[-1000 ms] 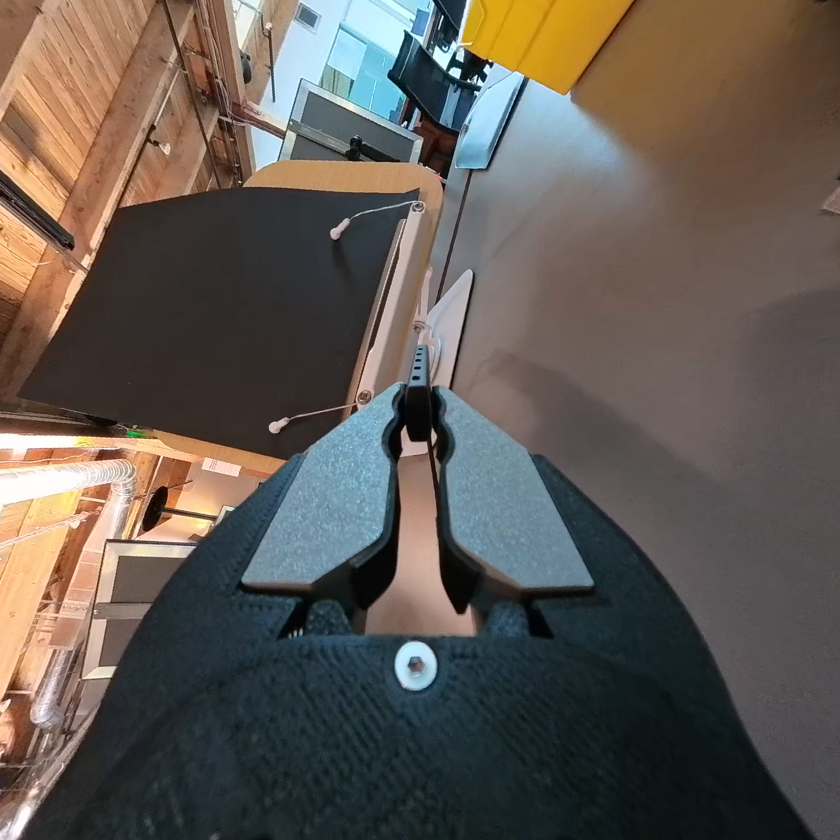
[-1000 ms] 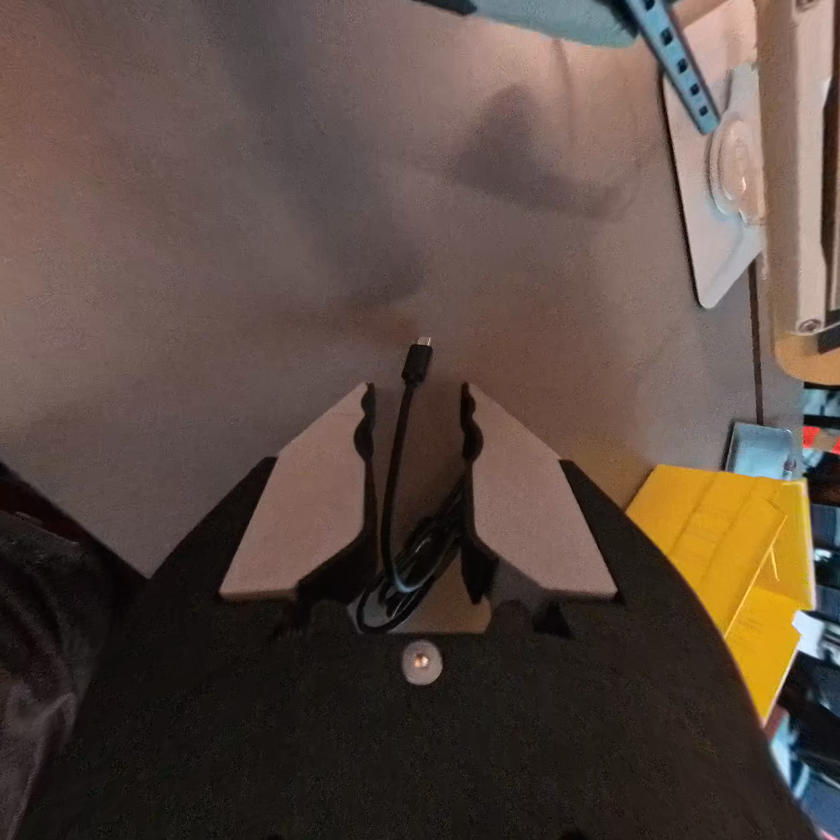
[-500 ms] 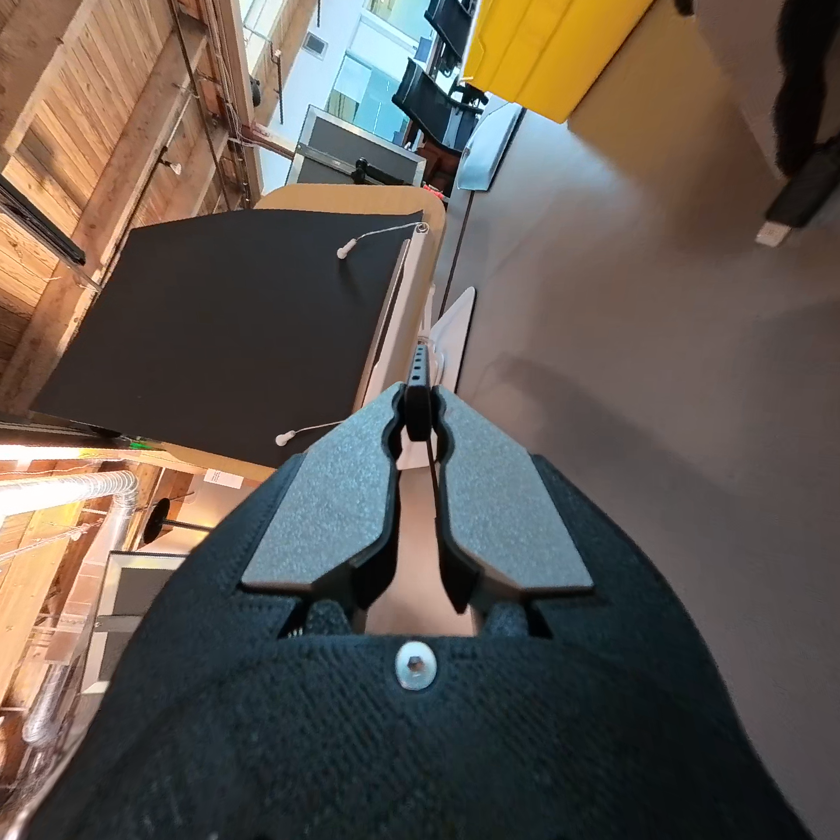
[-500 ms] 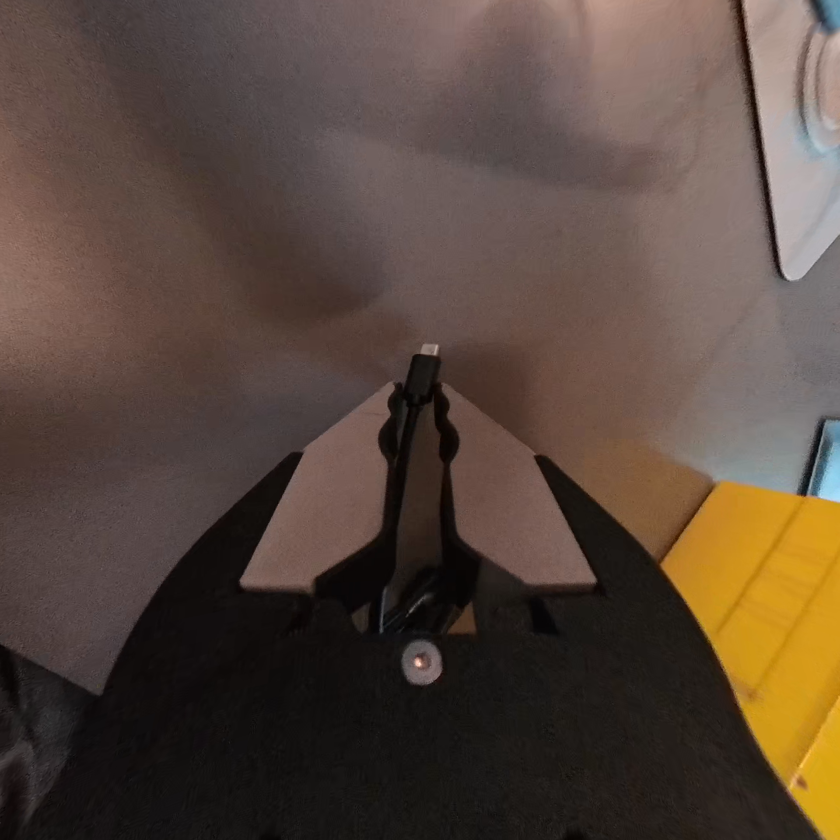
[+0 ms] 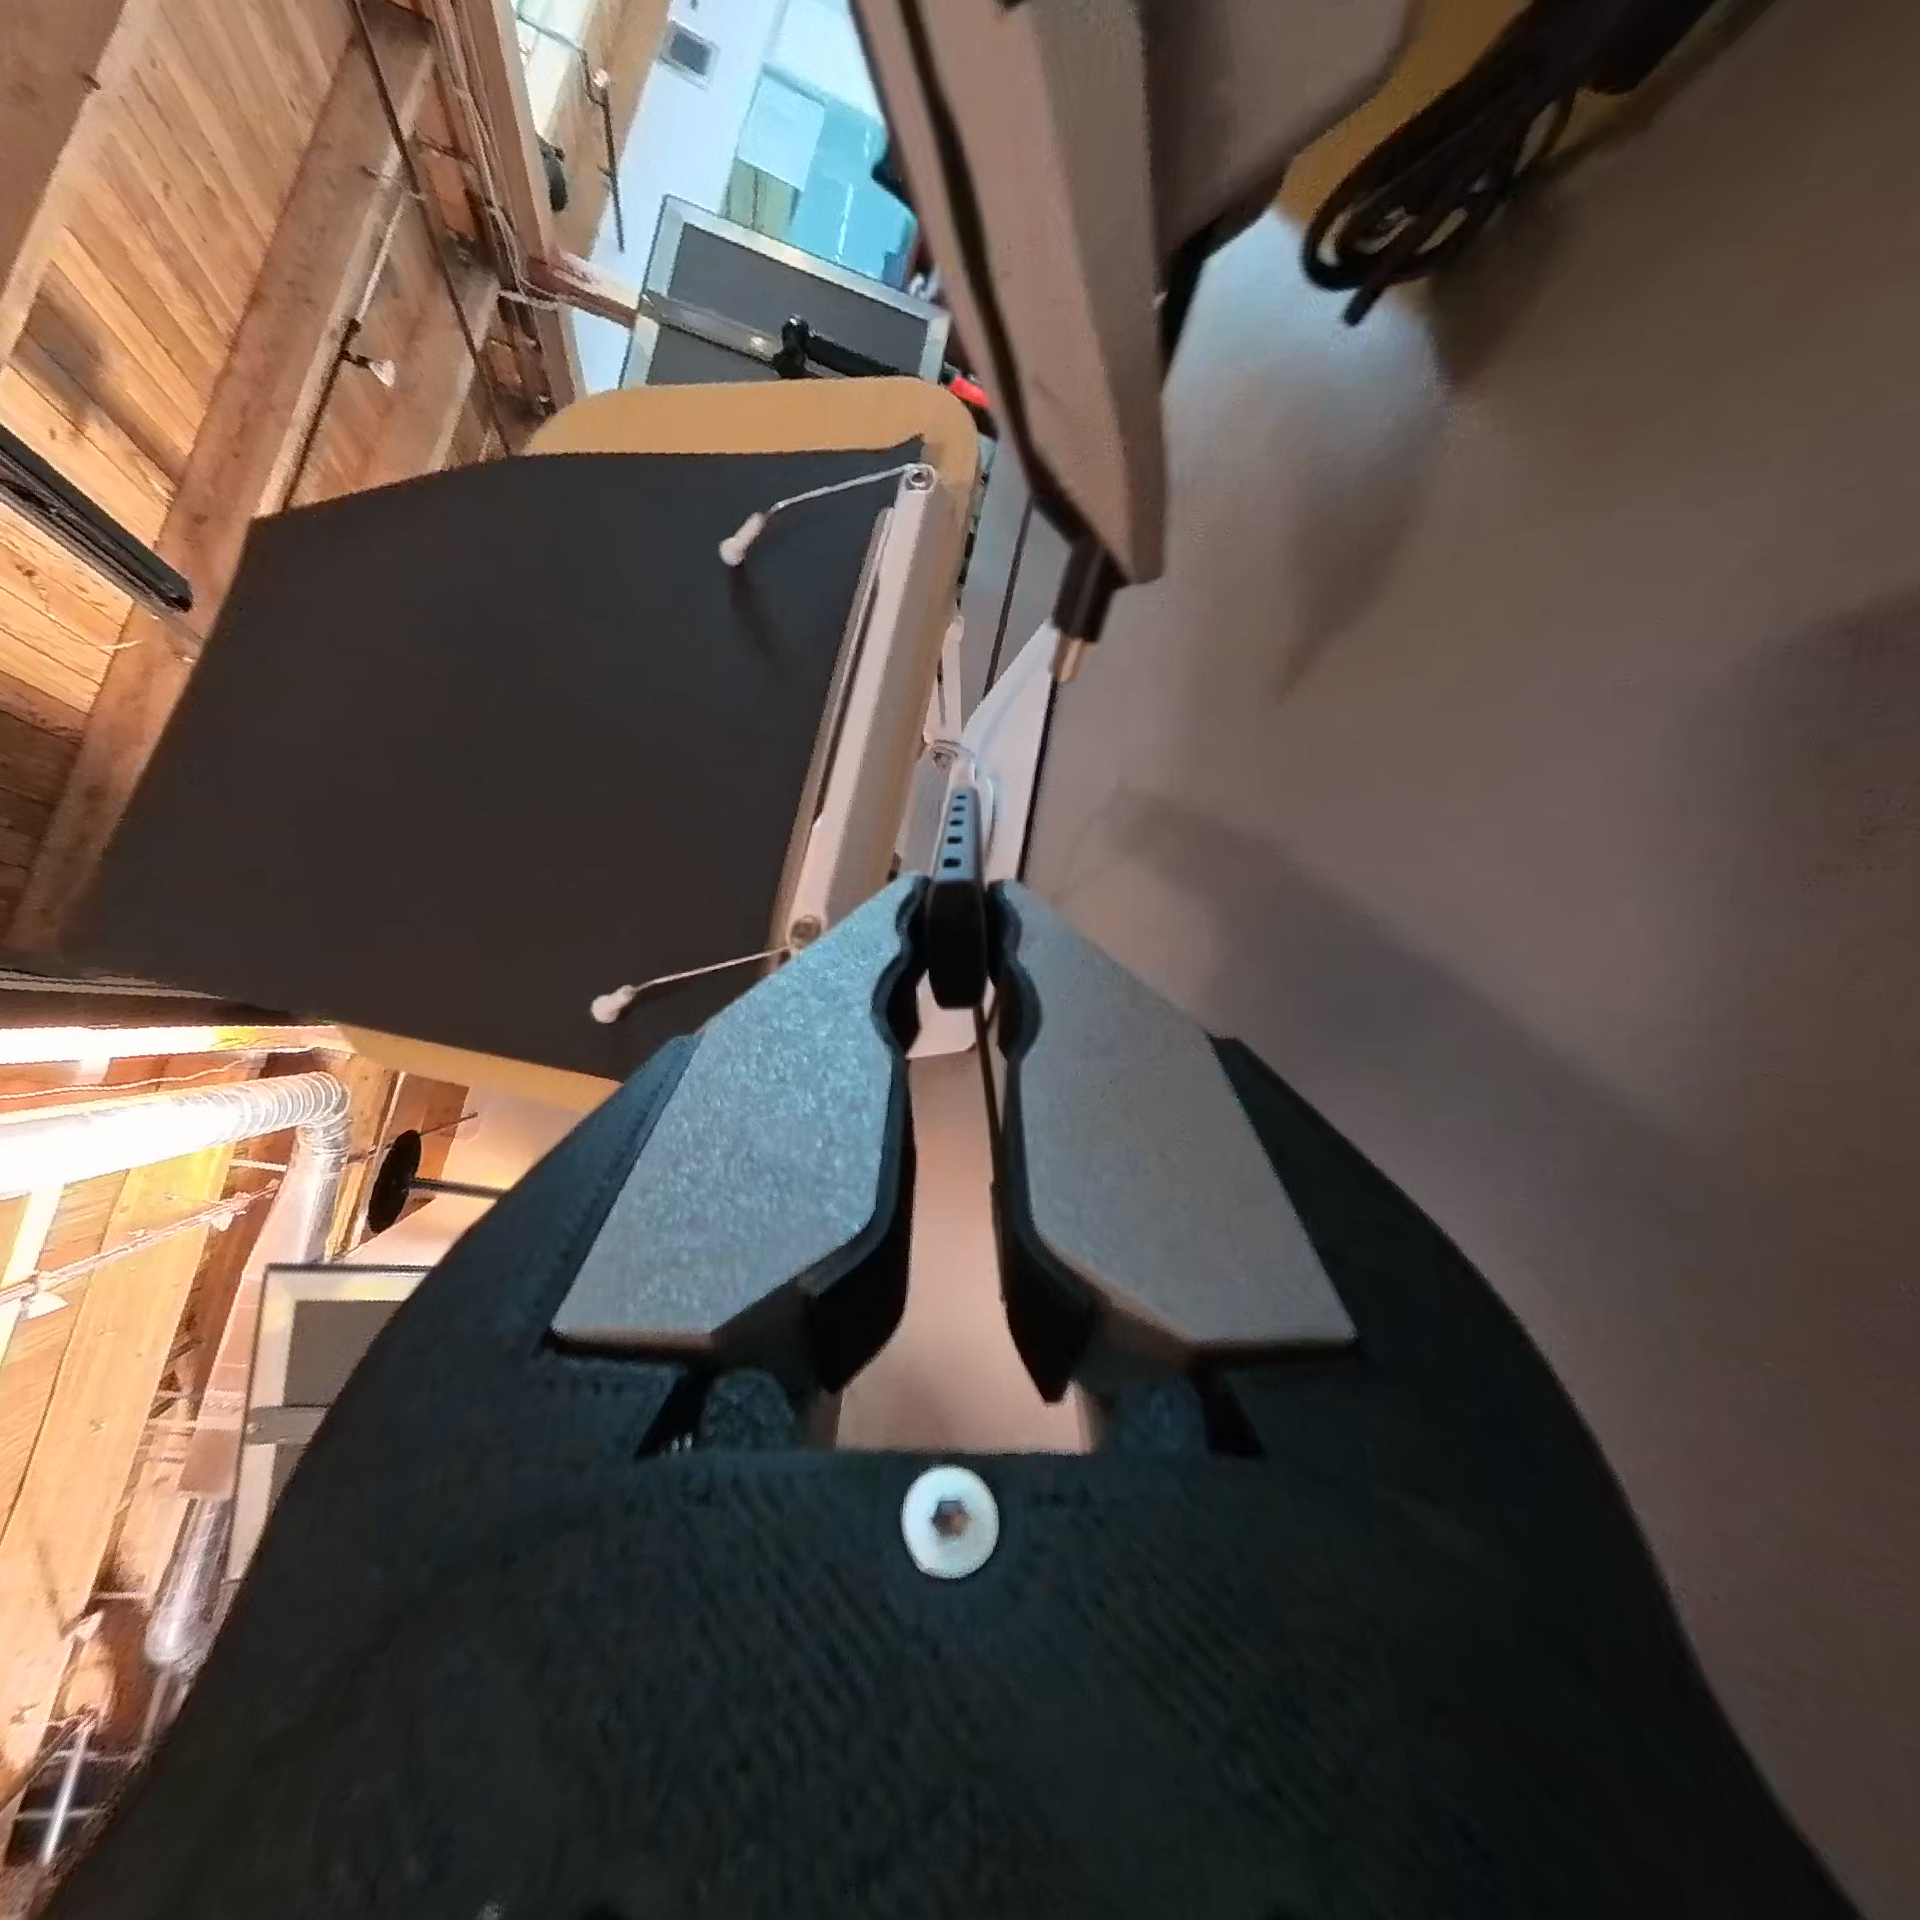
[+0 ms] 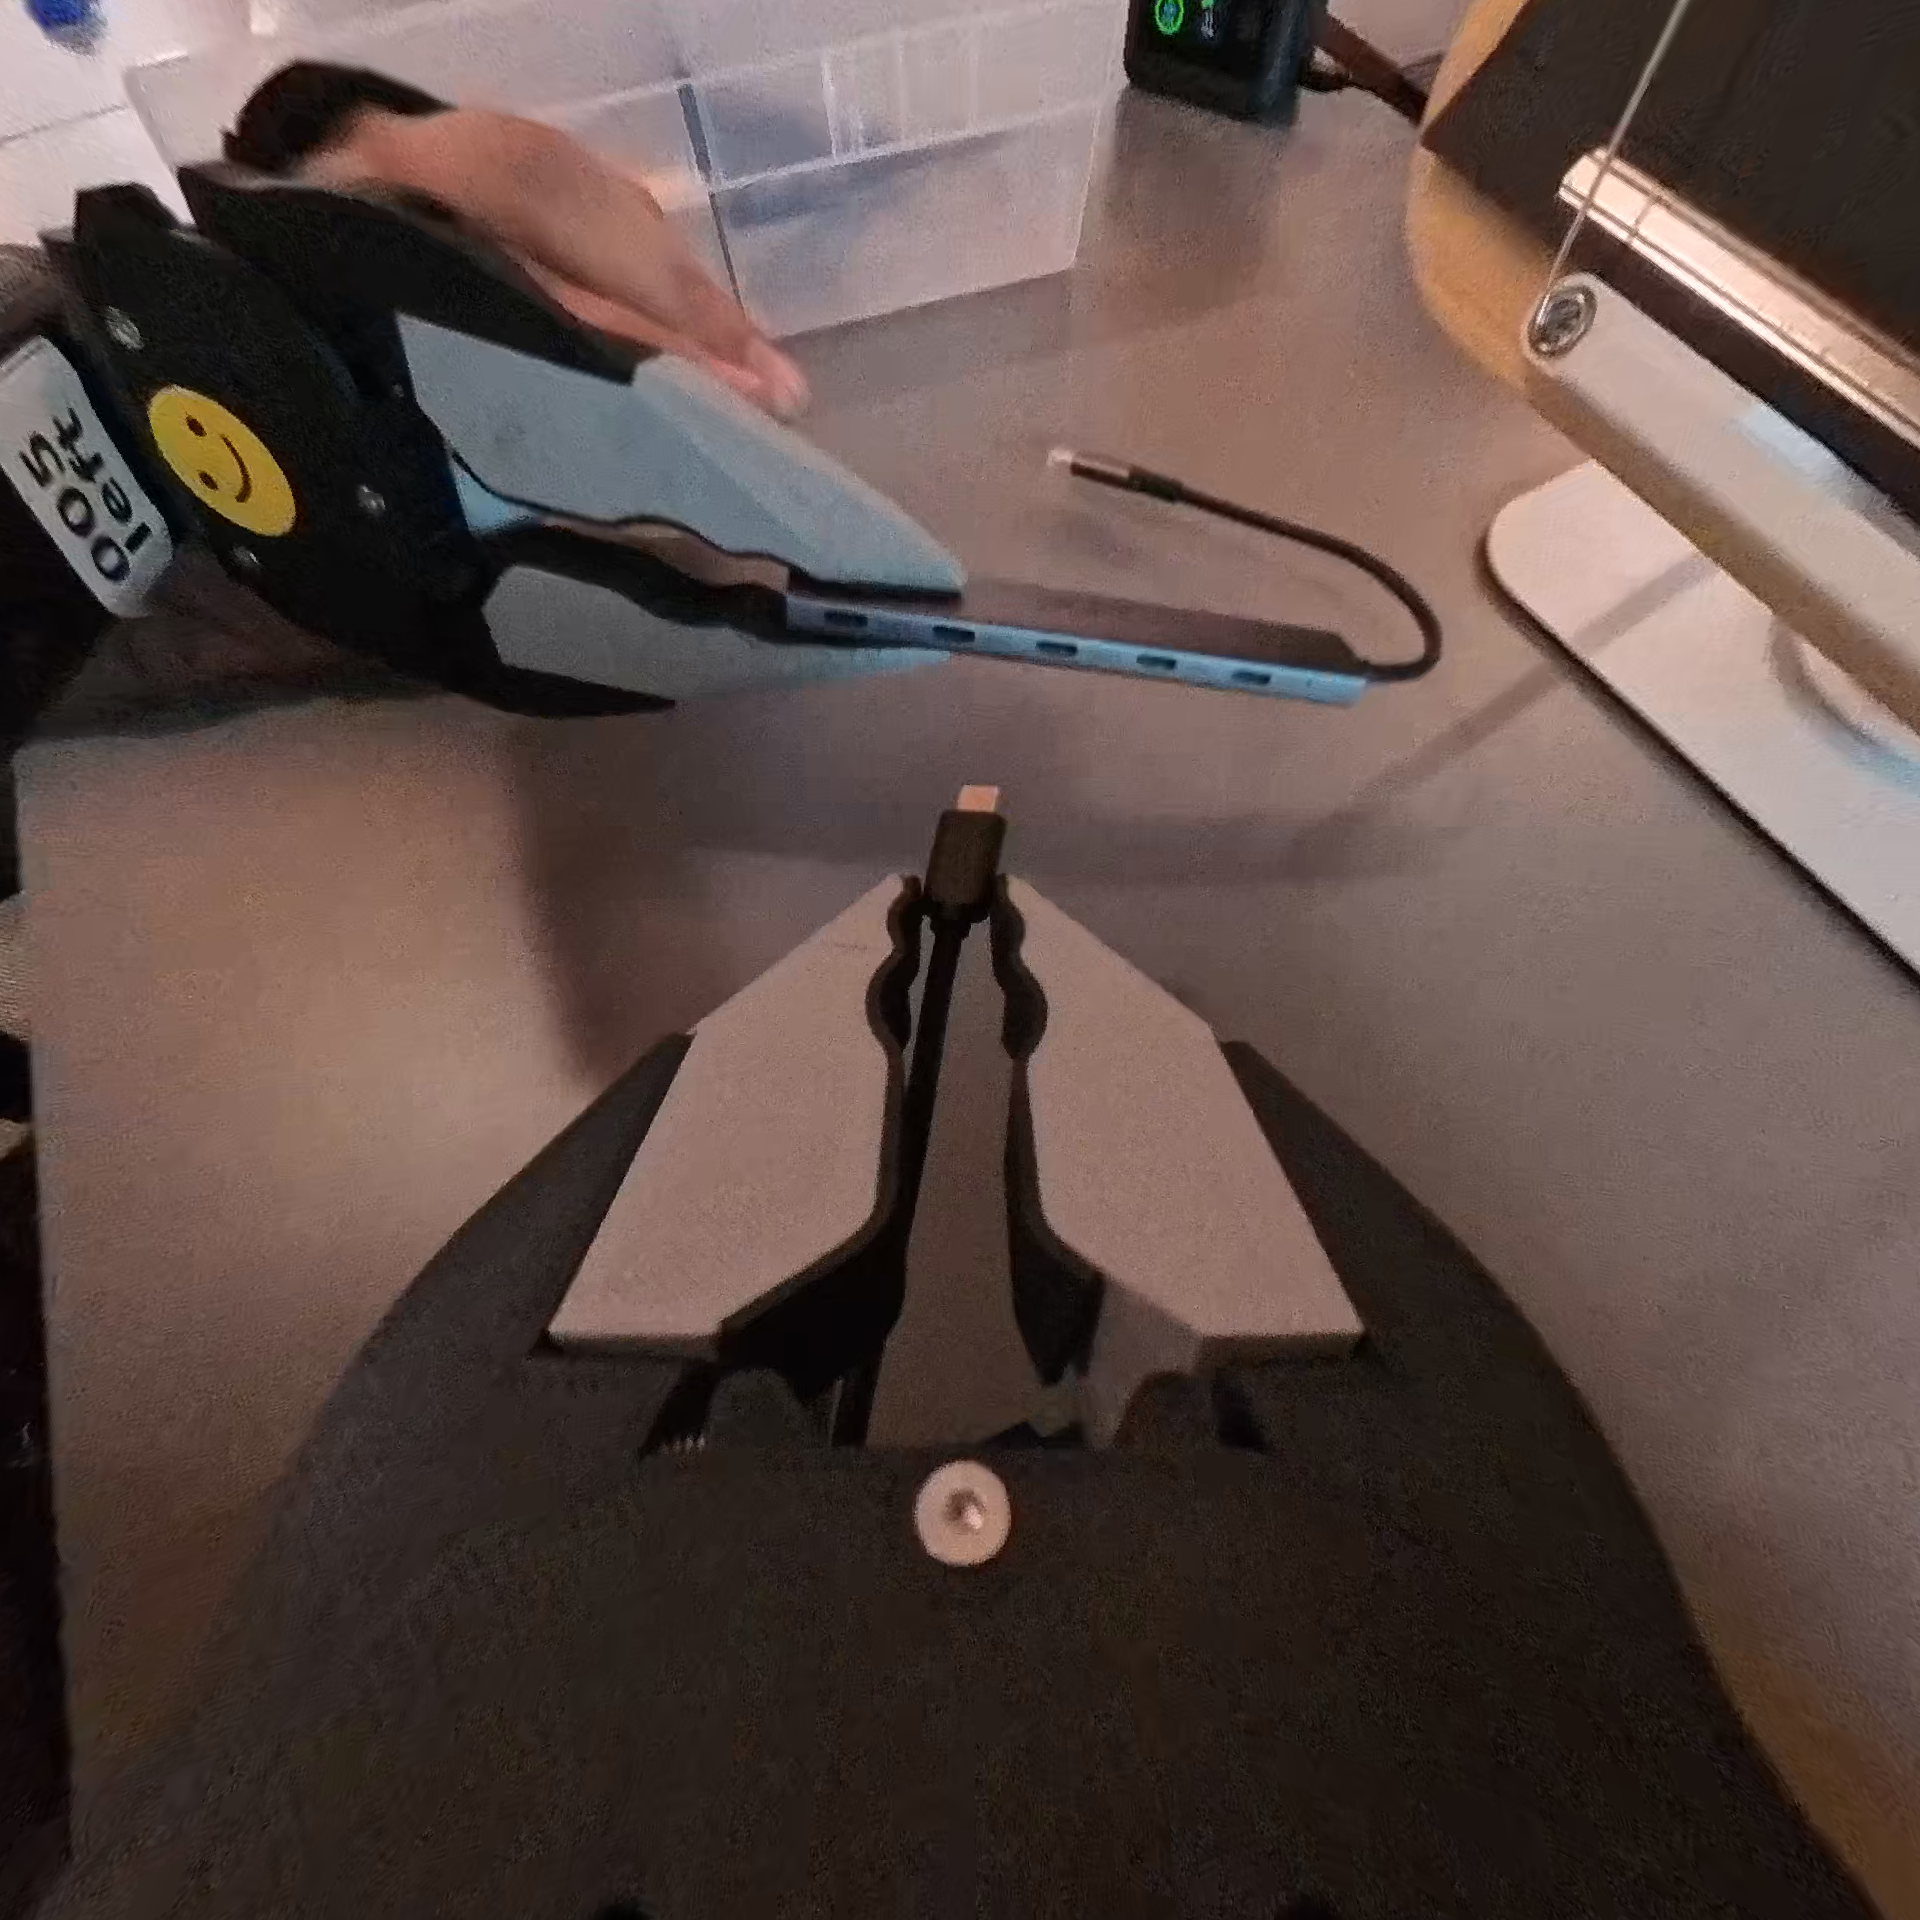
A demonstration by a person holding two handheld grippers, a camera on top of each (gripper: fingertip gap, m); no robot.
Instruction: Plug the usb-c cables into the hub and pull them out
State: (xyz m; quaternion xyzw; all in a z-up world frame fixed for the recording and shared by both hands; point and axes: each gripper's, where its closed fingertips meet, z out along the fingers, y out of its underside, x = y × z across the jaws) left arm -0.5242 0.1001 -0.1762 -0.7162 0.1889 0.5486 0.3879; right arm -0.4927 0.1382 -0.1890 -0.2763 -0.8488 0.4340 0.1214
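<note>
My left gripper [image 5: 954, 914] is shut on one end of the slim grey hub [image 5: 958, 831]. It holds the hub off the table, edge-on in the left wrist view. In the right wrist view the left gripper [image 6: 914, 613] and the hub [image 6: 1132, 649] show from the side, with a row of several ports facing me. The hub's own short black cable [image 6: 1299, 551] curls behind it. My right gripper [image 6: 961, 894] is shut on a black usb-c cable plug [image 6: 966, 847]. Its metal tip points at the hub, a short gap below the port row. The right gripper with the plug [image 5: 1081, 592] also shows in the left wrist view.
A monitor on a white stand [image 6: 1683, 623] is at the right of the grey table [image 6: 1455, 1039]. A clear plastic box [image 6: 883, 156] and a small dark device with a lit screen [image 6: 1216, 42] stand at the back. A coil of black cable [image 5: 1455, 177] hangs from the right gripper.
My right gripper shut on the cable plug, lifted it off the table and swung round so that it faces the hub. My left gripper kept its hold on the hub and barely moved.
</note>
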